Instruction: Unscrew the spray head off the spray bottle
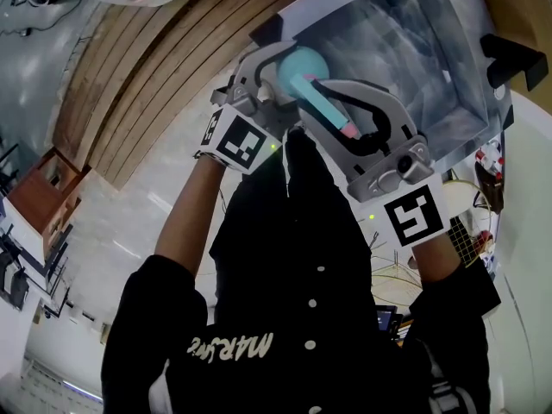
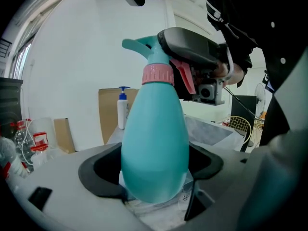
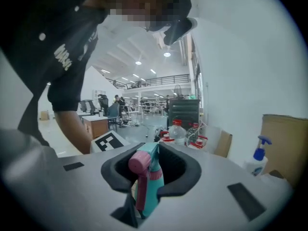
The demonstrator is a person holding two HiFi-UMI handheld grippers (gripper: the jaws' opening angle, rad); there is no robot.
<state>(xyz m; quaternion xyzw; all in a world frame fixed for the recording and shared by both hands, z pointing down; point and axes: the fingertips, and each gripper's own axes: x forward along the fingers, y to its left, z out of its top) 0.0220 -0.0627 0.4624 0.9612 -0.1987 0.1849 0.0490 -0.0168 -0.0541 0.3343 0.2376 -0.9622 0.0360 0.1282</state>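
Closest up, I see the left gripper [image 2: 155,179], jaws pinching the belly of the teal spray bottle [image 2: 154,143], which hangs in the air between both grippers. Rightward, the right gripper [image 3: 146,178] has its jaws clamped on the spray head [image 3: 151,170], seated on its pink collar [image 2: 158,74].

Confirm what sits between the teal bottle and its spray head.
A pink collar, ringing the neck between bottle and spray head. Left gripper view shows it.
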